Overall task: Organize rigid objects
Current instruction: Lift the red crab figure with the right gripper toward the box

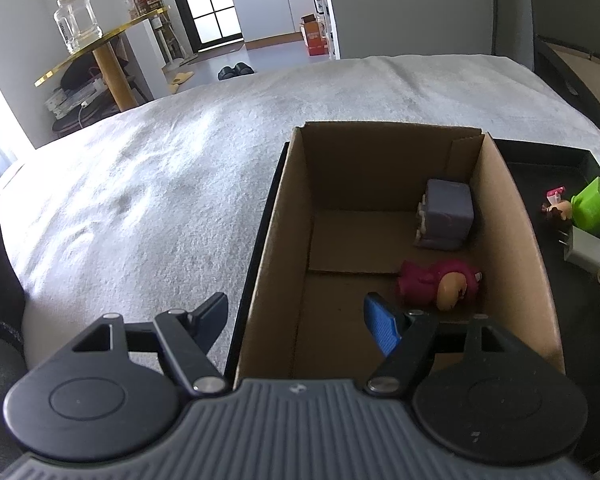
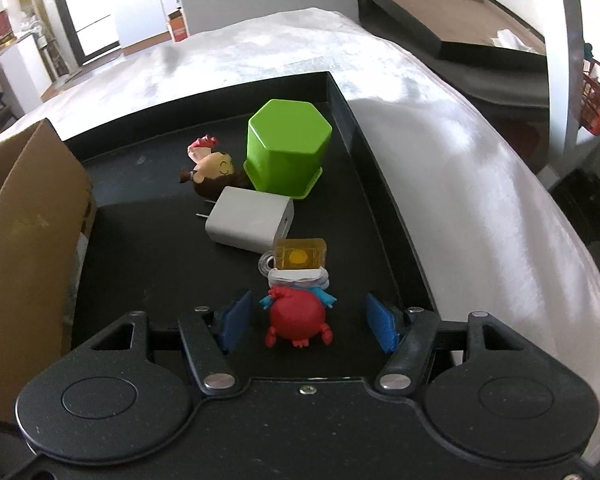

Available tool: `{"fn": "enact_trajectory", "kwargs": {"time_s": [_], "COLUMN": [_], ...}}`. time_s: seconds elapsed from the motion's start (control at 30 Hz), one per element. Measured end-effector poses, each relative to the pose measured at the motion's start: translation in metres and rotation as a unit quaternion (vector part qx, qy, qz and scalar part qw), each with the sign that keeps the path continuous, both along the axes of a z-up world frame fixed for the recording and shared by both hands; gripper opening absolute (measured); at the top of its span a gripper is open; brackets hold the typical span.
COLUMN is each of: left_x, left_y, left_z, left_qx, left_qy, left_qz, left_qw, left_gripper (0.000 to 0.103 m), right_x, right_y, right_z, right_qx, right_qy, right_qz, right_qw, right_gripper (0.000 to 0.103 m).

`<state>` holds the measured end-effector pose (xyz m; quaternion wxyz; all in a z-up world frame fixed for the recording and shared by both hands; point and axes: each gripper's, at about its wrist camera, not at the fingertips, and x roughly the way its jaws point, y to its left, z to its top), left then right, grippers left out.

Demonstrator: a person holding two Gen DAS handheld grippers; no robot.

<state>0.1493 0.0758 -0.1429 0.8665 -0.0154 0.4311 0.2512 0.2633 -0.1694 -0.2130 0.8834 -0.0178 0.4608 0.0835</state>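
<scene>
Partly hidden figurine point(image 2: 216, 170) (behind charger point(image 2: 252, 220))

Box point(image 1: 500, 216) left of tray point(image 2: 356, 120) (toys in both).

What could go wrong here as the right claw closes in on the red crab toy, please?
The open right claw straddles the red crab figure, whose rounded body may squirt out of the pads. The amber block above it touches the white charger, so a lift could drag or nudge that. The cardboard box wall stands high; a low carry might clip it.
</scene>
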Motion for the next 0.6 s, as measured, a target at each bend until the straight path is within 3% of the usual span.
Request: {"fn": "enact_trajectory", "kwargs": {"time_s": [0.1, 0.13, 0.17, 0.6], "left_x": [0.0, -0.001, -0.002, -0.007], "left_y": [0.001, 0.001, 0.001, 0.002], "left_z": [0.0, 0.0, 0.0, 0.001], "left_qx": [-0.002, -0.001, -0.001, -0.008], "left_qy": [0.001, 0.0, 0.0, -0.005], "left_qz": [0.002, 0.002, 0.002, 0.003], "left_qw": [1.0, 1.0, 1.0, 0.9999], "left_gripper": [0.073, 0.073, 0.073, 0.073], "right_x": [-0.002, -0.003, -0.003, -0.014], "right_y": [0.005, 0.005, 0.005, 0.005], "right_z": [0.0, 0.001, 0.001, 0.033], "right_qx": [-0.017, -0.016, -0.016, -0.001], "right_qy": [-0.011, -0.014, -0.014, -0.054], "right_qz": [0.012, 0.018, 0.026, 0.047], "right_qw": [1.0, 1.0, 0.999, 0.997], "right_gripper": [0.057, 0.051, 0.039, 0.038]}}
